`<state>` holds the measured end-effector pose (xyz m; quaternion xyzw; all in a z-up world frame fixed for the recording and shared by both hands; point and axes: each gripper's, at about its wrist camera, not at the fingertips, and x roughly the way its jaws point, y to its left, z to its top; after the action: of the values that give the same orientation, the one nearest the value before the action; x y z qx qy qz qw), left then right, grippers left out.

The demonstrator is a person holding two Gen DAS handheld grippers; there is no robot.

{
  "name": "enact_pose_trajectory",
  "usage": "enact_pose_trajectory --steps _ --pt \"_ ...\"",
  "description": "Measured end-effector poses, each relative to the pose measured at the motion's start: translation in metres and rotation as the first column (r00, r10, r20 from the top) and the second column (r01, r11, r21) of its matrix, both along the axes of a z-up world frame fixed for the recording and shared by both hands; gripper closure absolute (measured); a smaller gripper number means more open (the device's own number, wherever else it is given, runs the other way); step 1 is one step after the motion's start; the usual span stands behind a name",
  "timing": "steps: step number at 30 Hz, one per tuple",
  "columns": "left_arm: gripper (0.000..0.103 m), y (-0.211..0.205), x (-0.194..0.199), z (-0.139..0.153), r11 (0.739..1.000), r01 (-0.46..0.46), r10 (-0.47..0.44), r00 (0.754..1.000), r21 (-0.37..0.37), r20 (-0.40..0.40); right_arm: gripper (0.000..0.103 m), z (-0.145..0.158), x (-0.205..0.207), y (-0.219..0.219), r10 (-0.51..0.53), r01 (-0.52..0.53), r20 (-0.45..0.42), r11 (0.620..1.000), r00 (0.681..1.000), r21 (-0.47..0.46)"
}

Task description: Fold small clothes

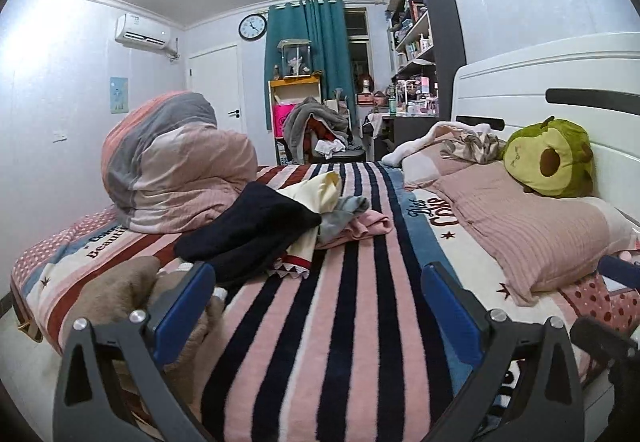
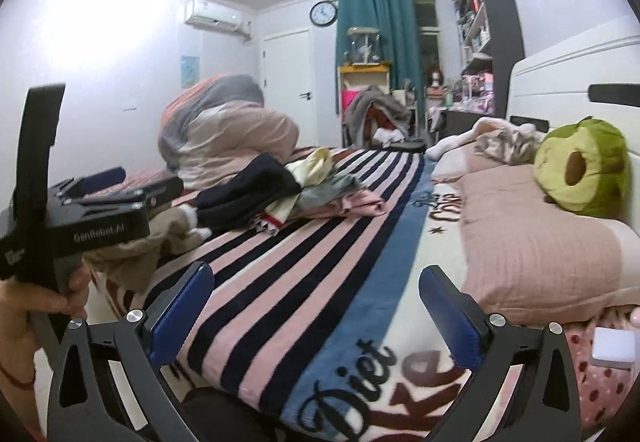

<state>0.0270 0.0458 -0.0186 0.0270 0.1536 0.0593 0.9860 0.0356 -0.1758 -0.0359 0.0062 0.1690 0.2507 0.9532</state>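
A heap of small clothes lies in the middle of the striped bed: a black garment on top, a cream one, a grey one and a pink one. The same heap shows in the right wrist view, black garment and pink one. A tan garment lies near the bed's front left edge. My left gripper stands open over the stripes, short of the heap, nothing between its blue pads. My right gripper is open too, empty, further right. The left gripper's body shows there, held by a hand.
A rolled quilt sits at the back left of the striped blanket. A pink pillow and a green avocado plush lie along the white headboard on the right. A small white object rests by the pillow's near end.
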Motion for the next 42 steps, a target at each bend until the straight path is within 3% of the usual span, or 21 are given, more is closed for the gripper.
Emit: enact_pose_trajectory --steps 42 --pt "0.001 -0.0050 -0.0016 -0.0028 1.000 0.004 -0.005 1.000 0.003 0.014 0.001 0.0022 -0.0051 -0.0091 -0.012 0.012 0.023 1.000 1.000 0.007"
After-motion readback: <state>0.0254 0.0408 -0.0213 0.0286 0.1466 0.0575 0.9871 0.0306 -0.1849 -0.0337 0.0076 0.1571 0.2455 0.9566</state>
